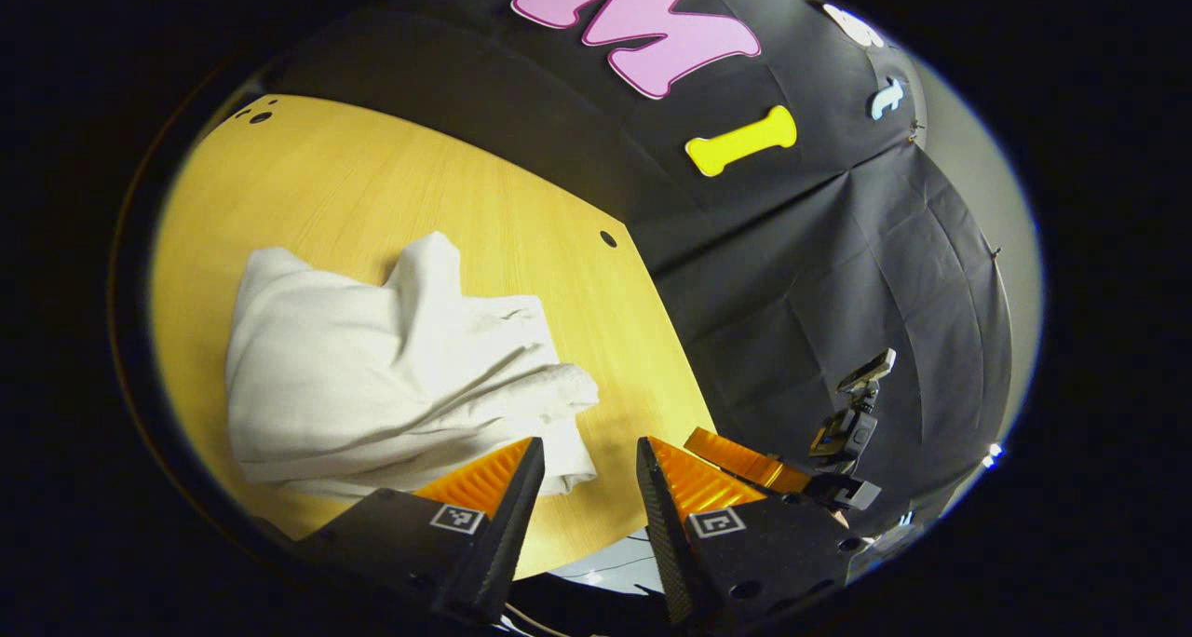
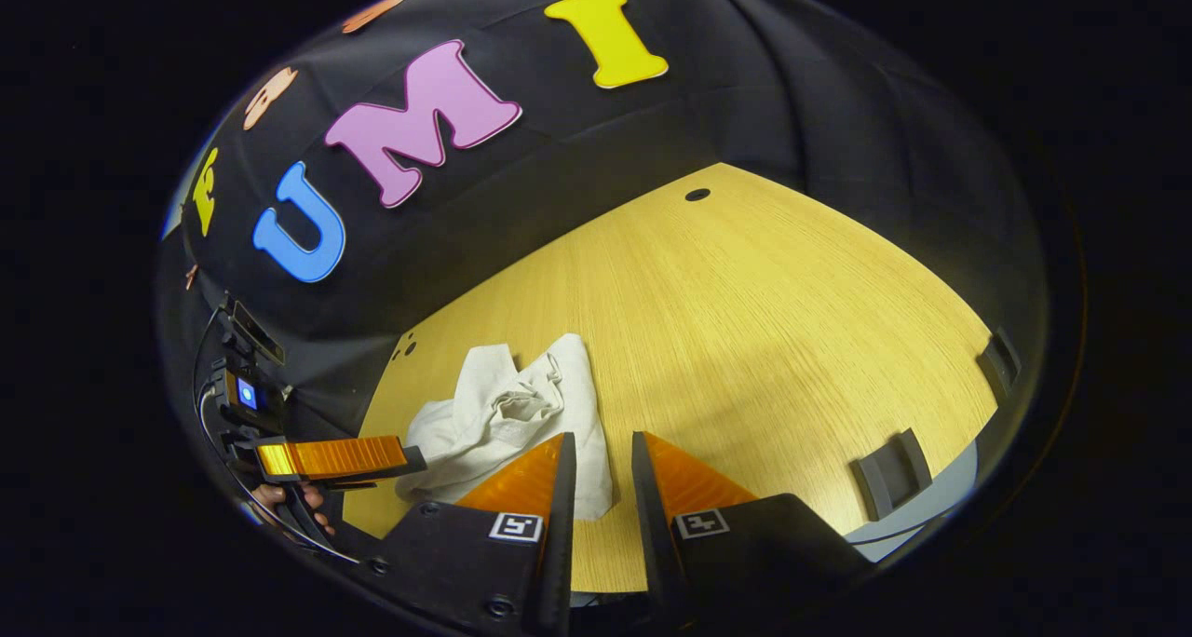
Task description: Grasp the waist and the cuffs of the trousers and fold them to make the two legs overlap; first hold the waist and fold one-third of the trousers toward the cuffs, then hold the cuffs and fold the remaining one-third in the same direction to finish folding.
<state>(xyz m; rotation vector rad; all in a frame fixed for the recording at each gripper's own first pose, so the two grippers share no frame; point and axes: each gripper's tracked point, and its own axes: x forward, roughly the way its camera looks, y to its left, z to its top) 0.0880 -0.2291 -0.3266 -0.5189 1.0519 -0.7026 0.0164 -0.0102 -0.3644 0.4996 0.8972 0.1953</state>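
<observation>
The bench [image 1: 391,181] carried the trousers [image 1: 372,376] in a rumpled, roughly folded bundle near its edge; whether all folds were finished I could not tell, though neatening looked due. The left gripper [image 1: 589,460] hung just beside the bundle, fingers parted, empty. The right gripper [image 2: 602,451] hovered near it, fingers slightly apart, gripping nothing.

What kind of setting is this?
Likely a data-collection booth, not a home: black cloth wall behind a bare wooden table, white trousers bunched on it, and hand-held tongs with square printed markers.
</observation>
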